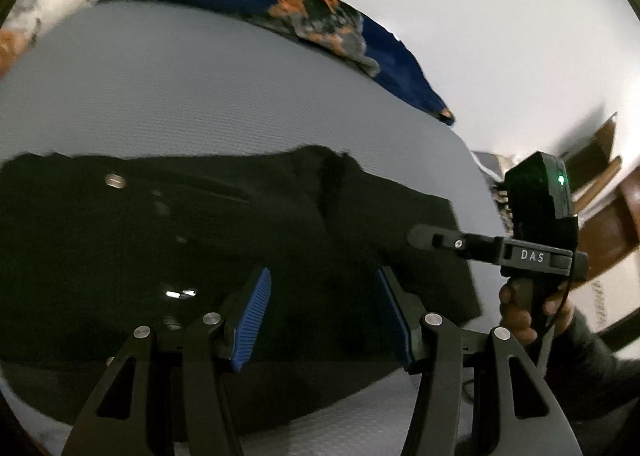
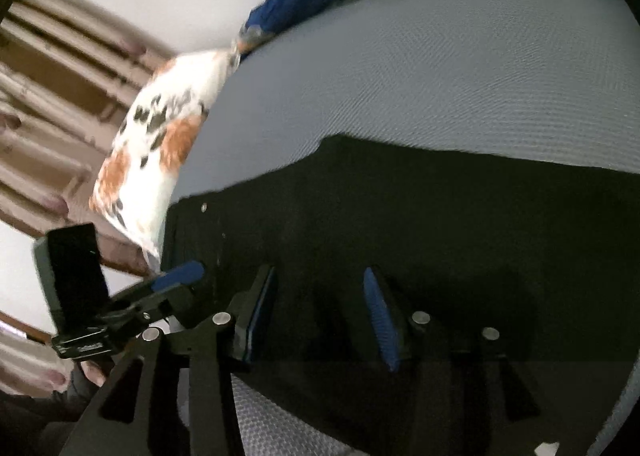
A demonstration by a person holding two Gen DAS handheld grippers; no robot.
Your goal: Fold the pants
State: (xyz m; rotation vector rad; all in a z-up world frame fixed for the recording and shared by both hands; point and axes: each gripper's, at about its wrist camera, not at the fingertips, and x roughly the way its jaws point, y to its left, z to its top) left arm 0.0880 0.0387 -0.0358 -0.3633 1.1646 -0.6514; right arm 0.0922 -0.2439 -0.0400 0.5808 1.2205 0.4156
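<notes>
Black pants [image 1: 192, 240]: flat on grey textured mattress [image 1: 200, 96], waistband button [image 1: 115, 180] uppermost, already doubled into a long dark slab, near edge toward both tools.

Left gripper [image 1: 324, 320]: poised over the fabric, blue pads [image 1: 252, 320] standing apart, nothing between them.

Right gripper [image 2: 320, 320]: likewise above the cloth, jaws parted, no fabric pinched; hand [image 1: 520, 316] visible on its grip in the left view.

Beyond: blue patterned blanket [image 1: 280, 4] along far side, white-and-orange pillow [image 2: 160, 152] at the corner.

Step judged: between folds, both tools free. Next move likely calls for 2 pinches on one end, lifted together and carried across evenly.
</notes>
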